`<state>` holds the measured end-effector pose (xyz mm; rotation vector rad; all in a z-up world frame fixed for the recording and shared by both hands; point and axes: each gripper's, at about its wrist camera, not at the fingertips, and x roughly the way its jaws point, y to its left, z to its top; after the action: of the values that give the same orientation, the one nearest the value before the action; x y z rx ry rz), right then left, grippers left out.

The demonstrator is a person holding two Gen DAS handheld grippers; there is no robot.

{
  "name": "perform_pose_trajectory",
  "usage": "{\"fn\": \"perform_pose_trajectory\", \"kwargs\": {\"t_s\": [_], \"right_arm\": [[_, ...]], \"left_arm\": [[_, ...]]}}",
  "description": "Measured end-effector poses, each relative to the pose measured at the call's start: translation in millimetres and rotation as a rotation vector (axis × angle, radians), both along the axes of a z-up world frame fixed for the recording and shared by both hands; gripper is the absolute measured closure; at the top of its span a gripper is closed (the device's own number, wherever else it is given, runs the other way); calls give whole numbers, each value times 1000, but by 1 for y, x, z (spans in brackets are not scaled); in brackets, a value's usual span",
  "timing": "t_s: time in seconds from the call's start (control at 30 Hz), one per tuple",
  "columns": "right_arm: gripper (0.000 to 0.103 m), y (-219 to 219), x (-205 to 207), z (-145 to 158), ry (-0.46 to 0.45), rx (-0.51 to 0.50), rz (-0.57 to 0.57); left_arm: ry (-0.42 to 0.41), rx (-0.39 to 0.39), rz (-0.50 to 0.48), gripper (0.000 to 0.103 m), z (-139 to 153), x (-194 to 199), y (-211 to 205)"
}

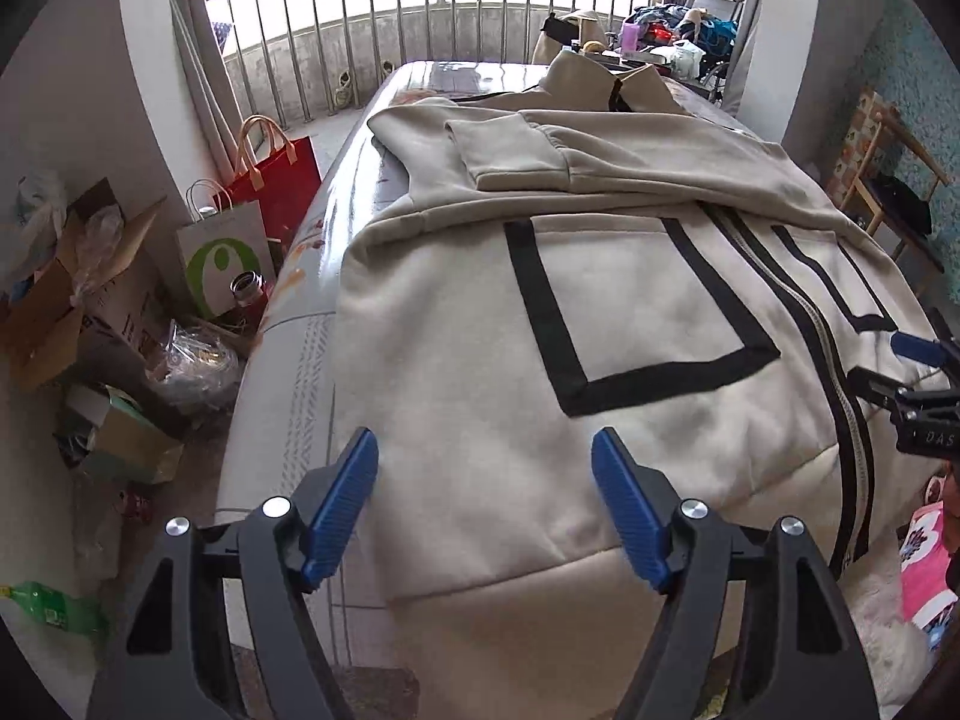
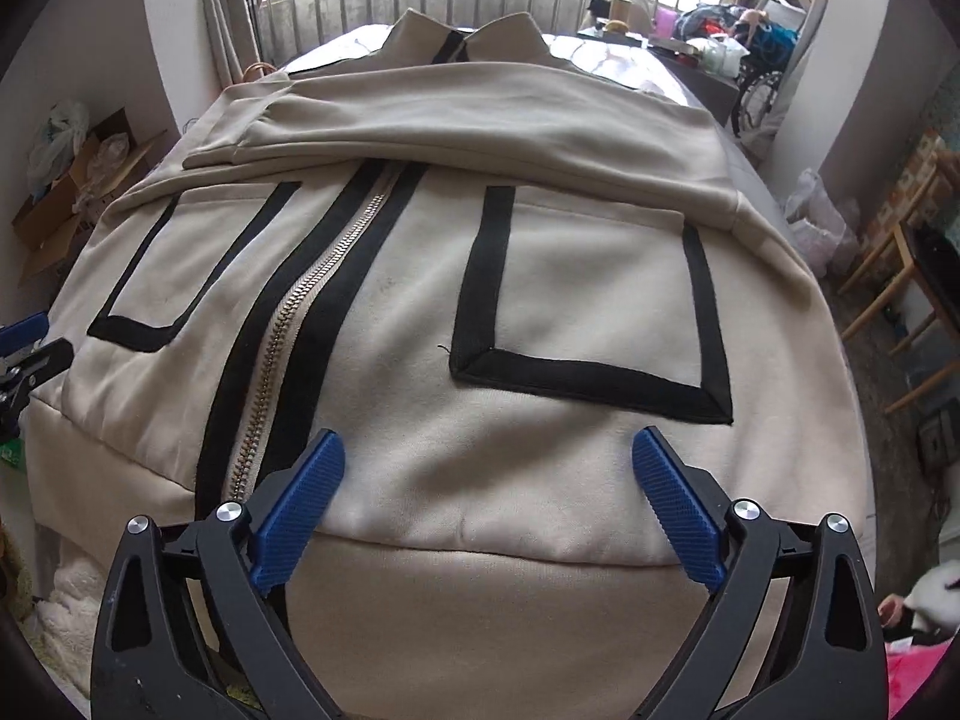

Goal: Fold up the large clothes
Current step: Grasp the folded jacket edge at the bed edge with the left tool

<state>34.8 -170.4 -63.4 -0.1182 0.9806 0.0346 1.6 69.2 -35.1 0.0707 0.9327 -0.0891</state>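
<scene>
A beige zip-up jacket [image 1: 630,312] with black pocket outlines and a black-edged zipper [image 2: 306,324] lies face up on a table, collar at the far end. Both sleeves are folded across the chest [image 2: 480,114]. My left gripper [image 1: 483,450] is open and empty just above the hem on the jacket's left side. My right gripper [image 2: 489,447] is open and empty above the hem band [image 2: 480,588] on the right side. The right gripper also shows at the right edge of the left wrist view [image 1: 912,378].
The table [image 1: 300,324] has a glossy patterned cover. Left of it on the floor are a red bag [image 1: 288,174], a white paper bag [image 1: 222,252], cardboard boxes [image 1: 66,300] and a green bottle [image 1: 54,606]. A balcony railing [image 1: 420,18] stands behind. A wooden chair [image 2: 906,282] is at the right.
</scene>
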Motion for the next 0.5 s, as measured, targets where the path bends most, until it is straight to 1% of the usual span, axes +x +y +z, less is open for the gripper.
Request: {"fn": "perform_pose_trajectory", "kwargs": {"t_s": [0.1, 0.17, 0.3, 0.37, 0.5], "right_arm": [[8, -5, -1, -3, 10, 41, -31], [8, -8, -2, -4, 14, 68, -49], [8, -9, -4, -4, 4, 70, -53], [8, -9, -4, -5, 7, 75, -56], [8, -7, -2, -6, 17, 75, -53]], "left_arm": [[-3, -41, -4, 31, 2, -13, 8], [-9, -55, -3, 31, 5, -24, 14], [-37, -58, -12, 31, 12, -53, 25], [-31, -76, -15, 31, 11, -66, 29], [5, -150, -12, 32, 2, -87, 33]]}}
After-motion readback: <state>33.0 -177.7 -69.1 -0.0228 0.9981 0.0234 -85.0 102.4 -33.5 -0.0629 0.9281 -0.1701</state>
